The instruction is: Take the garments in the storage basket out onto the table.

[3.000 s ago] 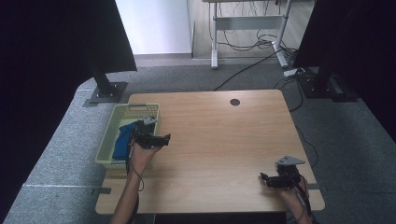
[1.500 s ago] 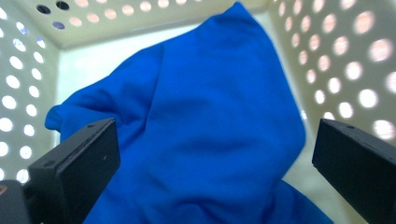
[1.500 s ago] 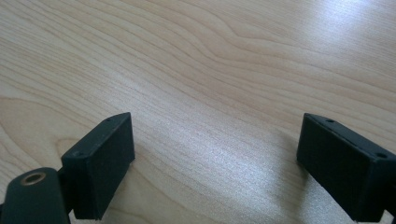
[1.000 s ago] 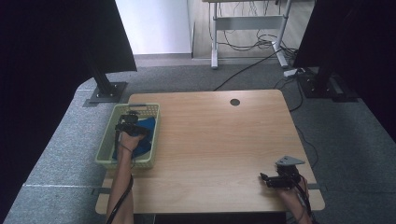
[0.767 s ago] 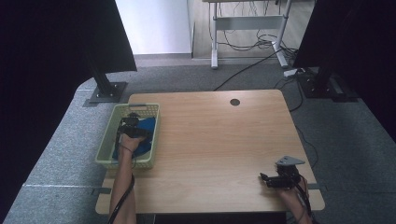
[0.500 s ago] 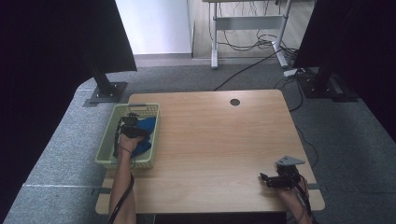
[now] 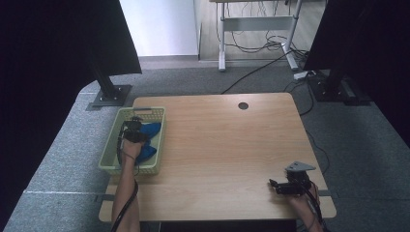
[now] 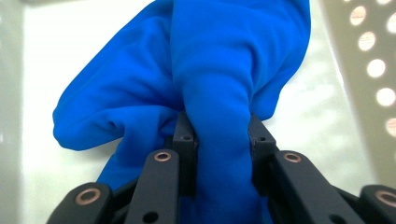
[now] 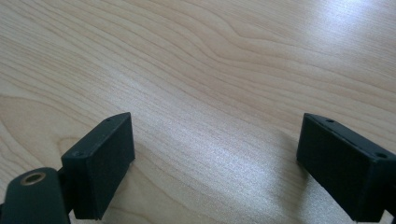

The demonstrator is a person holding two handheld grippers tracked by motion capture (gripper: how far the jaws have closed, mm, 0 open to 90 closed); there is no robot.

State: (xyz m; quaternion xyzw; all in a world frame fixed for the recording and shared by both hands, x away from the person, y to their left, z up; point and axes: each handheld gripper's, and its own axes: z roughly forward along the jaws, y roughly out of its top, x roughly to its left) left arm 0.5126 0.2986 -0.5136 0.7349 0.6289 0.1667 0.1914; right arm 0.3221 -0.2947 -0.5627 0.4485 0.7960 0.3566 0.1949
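In the high view the left gripper (image 7: pixel 134 135) reaches into the green basket (image 7: pixel 110 153) at the table's nine o'clock edge, over a blue cloth (image 7: pixel 150 130), while the right gripper (image 7: pixel 285 187) rests near five o'clock. The left gripper view adds what that one cannot: its jaws, having just been closing, pinch a fold of the blue cloth (image 8: pixel 219 116), so the grasp looks made and a straight lift clear of the basket wall (image 8: pixel 369 70) should follow. In the right gripper view its jaws stand wide over bare table (image 9: pixel 210 93).

Bright blue glove (image 8: pixel 219 79), pale green perforated basket (image 7: pixel 112 145), light wood-grain table (image 7: pixel 227 145)
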